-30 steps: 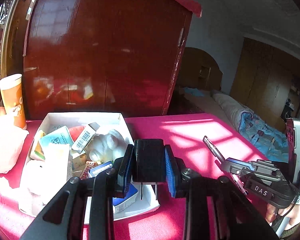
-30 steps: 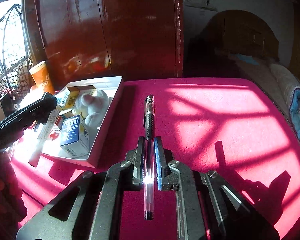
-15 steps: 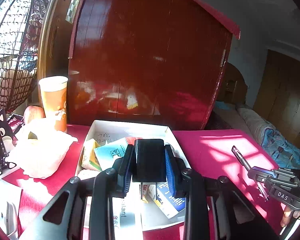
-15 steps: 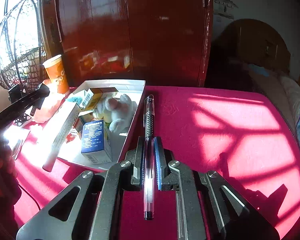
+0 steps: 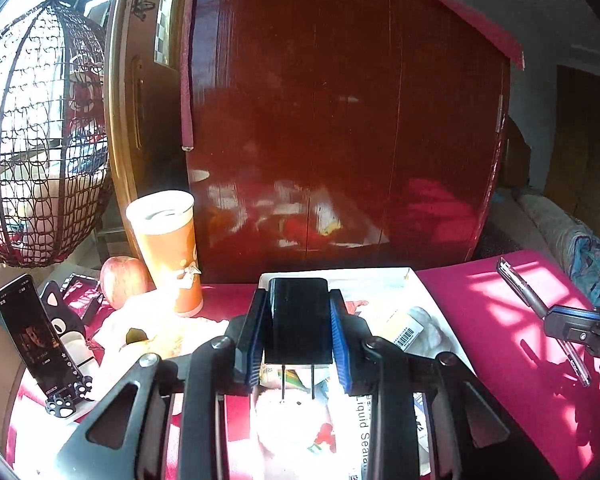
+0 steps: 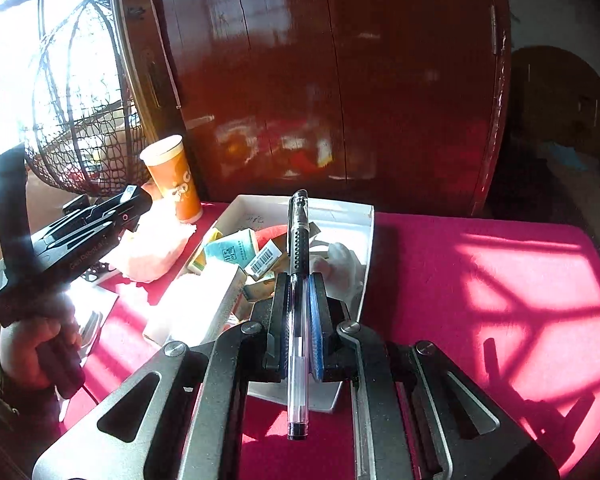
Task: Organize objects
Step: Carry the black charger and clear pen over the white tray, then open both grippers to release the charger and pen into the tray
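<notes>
The left hand-held gripper [image 5: 298, 336] was clamped on a black charger [image 5: 299, 320] above the white box [image 5: 396, 276]; rigid and light, it looked best held by its flat sides. The right hand-held gripper [image 6: 299, 328] pinched a slim, slippery pen [image 6: 298, 248] mid-barrel, tip toward 12 o'clock

Table [image 6: 480, 288], covered in a red cloth. Directly on it: white open box [image 6: 366, 240] filled with small cartons; orange paper cup [image 5: 168, 248], upright; red apple [image 5: 122, 280] beside the cup; crumpled white bag [image 6: 152, 248]; phone [image 5: 34, 340] propped on a cat-shaped stand [image 5: 66, 320].
</notes>
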`<state>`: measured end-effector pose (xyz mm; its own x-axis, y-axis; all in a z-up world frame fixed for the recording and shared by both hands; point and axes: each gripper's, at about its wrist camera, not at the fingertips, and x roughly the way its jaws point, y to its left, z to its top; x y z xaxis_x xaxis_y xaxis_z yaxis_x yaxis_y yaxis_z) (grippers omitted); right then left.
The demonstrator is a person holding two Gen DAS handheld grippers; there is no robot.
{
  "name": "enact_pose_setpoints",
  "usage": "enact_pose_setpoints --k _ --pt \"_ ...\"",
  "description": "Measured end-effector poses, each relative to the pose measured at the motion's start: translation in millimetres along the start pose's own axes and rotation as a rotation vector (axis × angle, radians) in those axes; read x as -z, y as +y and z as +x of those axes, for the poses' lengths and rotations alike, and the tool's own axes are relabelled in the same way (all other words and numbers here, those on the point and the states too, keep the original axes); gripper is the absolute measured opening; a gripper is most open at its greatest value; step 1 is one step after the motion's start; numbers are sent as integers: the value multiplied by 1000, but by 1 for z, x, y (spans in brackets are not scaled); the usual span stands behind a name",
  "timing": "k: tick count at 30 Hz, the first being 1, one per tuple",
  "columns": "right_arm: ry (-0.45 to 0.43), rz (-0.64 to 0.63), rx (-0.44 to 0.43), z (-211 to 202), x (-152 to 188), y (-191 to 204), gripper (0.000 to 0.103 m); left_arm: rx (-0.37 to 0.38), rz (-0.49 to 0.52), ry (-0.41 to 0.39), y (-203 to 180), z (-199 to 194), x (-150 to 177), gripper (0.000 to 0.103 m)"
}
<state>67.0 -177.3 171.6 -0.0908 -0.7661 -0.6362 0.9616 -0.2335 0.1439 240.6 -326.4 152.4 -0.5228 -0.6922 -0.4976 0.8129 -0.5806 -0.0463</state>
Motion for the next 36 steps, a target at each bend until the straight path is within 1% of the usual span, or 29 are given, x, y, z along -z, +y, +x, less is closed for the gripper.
enact_pose_setpoints --k 3,6,7,11,14,16,18,20,22,25,29,30,31,32,33,34,35,36 --pt "30 72 -49 17 -7 1 8 31 -27 32 1 20 -4 29" --pt "80 221 -133 38 -10 -9 8 23 -15 46 -3 35 -2 29" --pt "87 256 -147 43 -10 -10 8 27 -14 46 -4 38 -1 29" --pt "97 367 -167 64 -9 -15 8 35 -26 39 -5 46 6 29" --pt "107 424 -172 77 -6 -15 9 27 -31 45 -4 52 10 29" --pt "111 454 -161 82 -4 -16 9 -1 -28 43 -4 55 11 29" --pt "108 513 -155 87 2 -22 9 -39 -18 30 -4 54 13 29" --pt "112 566 -151 92 7 -29 9 -51 -5 16 -5 53 13 29" --pt "124 579 -145 99 9 -31 9 -54 4 7 -6 52 13 29" --pt "138 578 -147 106 10 -30 9 -43 -3 13 -5 56 13 29" --pt "153 562 -167 115 9 -21 9 -3 -43 43 -1 62 15 29" --pt "149 555 -160 116 9 -18 10 3 -49 51 -1 64 15 33" --pt "151 540 -160 118 9 -15 11 6 -56 55 -1 64 16 50" --pt "159 518 -158 121 9 -13 23 1 -65 55 -1 64 17 68" --pt "164 500 -151 122 9 -11 48 -8 -72 47 0 62 18 100" --pt "157 495 -140 121 11 -11 52 -53 -85 31 3 59 19 103" --pt "144 494 -128 119 12 -13 66 -52 -100 19 6 56 19 103" --pt "133 489 -124 118 13 -15 74 -46 -123 17 10 55 19 103"
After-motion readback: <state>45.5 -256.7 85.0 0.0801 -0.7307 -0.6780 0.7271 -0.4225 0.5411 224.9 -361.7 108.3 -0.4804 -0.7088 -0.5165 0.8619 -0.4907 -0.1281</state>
